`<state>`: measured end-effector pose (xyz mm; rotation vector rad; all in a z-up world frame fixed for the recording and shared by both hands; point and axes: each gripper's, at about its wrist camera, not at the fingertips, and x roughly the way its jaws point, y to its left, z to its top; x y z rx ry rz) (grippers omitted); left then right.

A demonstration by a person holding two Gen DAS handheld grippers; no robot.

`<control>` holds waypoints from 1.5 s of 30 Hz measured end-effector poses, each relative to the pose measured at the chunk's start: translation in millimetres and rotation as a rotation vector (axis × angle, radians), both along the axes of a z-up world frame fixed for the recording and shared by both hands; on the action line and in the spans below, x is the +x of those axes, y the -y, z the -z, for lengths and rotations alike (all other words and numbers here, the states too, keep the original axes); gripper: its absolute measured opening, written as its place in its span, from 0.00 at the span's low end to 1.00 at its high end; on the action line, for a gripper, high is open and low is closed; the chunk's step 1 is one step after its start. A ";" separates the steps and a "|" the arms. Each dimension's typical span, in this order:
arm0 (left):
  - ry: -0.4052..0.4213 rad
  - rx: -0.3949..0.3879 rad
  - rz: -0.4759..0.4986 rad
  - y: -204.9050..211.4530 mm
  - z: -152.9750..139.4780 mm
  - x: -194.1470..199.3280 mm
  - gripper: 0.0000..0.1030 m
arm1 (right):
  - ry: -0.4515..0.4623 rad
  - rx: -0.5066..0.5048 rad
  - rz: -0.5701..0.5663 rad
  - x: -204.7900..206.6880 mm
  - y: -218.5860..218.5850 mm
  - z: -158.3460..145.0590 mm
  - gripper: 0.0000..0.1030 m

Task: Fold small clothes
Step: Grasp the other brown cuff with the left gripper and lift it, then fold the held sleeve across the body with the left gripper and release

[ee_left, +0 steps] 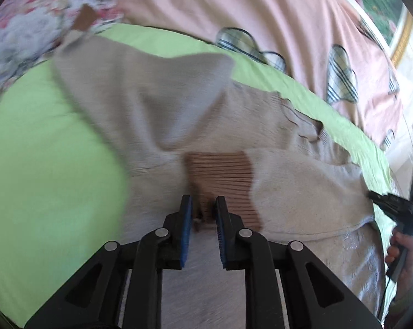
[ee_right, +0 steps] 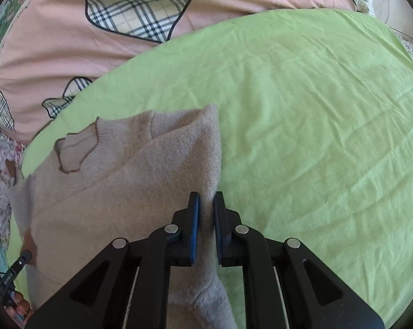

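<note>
Right now your left hand-held gripper pinches the brown ribbed cuff of the beige sweater on the green sheet; your right hand-held gripper clamps its folded edge.

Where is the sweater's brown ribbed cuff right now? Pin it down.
In the left wrist view, the brown ribbed cuff lies low at centre on the beige sweater, its near end between the left gripper pads.
</note>
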<state>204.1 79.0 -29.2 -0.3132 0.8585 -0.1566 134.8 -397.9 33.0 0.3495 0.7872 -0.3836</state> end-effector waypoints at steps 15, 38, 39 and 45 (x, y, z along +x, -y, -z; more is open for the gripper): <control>-0.011 -0.018 -0.315 -124.2 -10.6 32.1 0.59 | -0.013 0.271 -0.283 -58.7 -129.5 48.2 0.42; 0.184 0.061 -0.295 -157.4 -64.6 127.8 0.03 | -0.060 0.276 -0.309 -69.6 -149.4 59.8 0.42; 0.209 0.044 -0.255 -142.1 -72.3 114.3 0.03 | -0.055 0.276 -0.314 -70.3 -151.1 58.8 0.42; 0.278 -0.006 -0.040 -40.4 -90.0 68.1 0.03 | -0.028 0.284 -0.322 -79.7 -158.3 53.4 0.42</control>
